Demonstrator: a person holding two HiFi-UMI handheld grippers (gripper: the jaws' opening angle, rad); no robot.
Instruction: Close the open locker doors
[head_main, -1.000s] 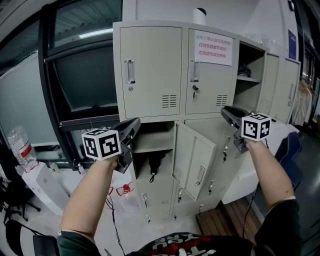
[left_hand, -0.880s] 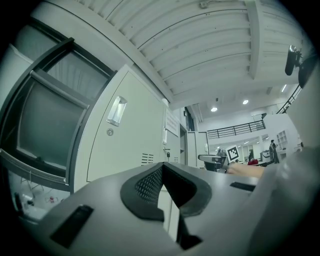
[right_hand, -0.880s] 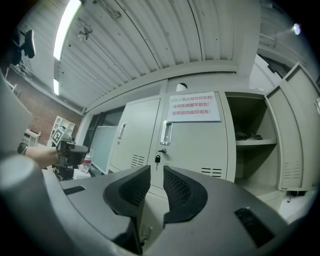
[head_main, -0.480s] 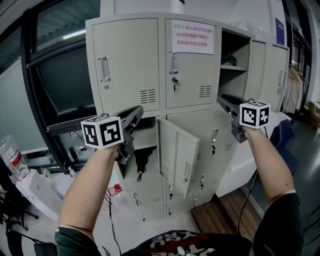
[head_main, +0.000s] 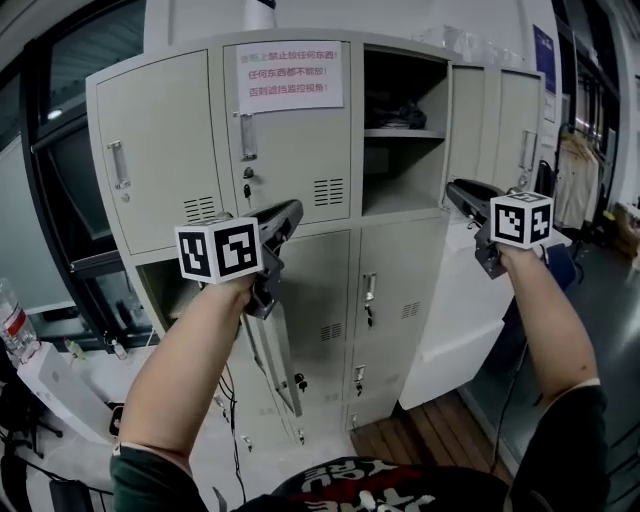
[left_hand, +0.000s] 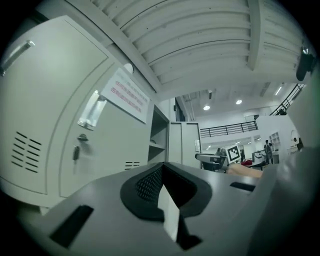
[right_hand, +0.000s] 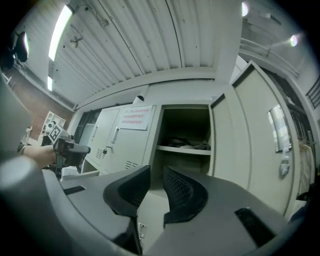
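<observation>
- We are facing a bank of grey lockers (head_main: 165, 160) with a tool in each hand, both raised in front of the doors.
- The left tool (head_main: 292, 212), at 11 o'clock, is showing its jaws together and holding nothing.
- The right tool (head_main: 452, 188), at 2 o'clock, is showing its jaws apart and empty.
- It is pointing towards the open upper compartment (head_main: 405, 130) at 1 o'clock.
- That compartment's door (head_main: 467, 130) is standing swung out to the right, untouched.
- At 9 o'clock the lower-left compartment (head_main: 165, 290) is also gaping, with its door (head_main: 283, 375) hanging out edge-on at 6 o'clock.
- The door with the notice (head_main: 290, 130) and the other doors in sight are sitting shut.
- We are judging the task as under way, with two doors left to close.
</observation>
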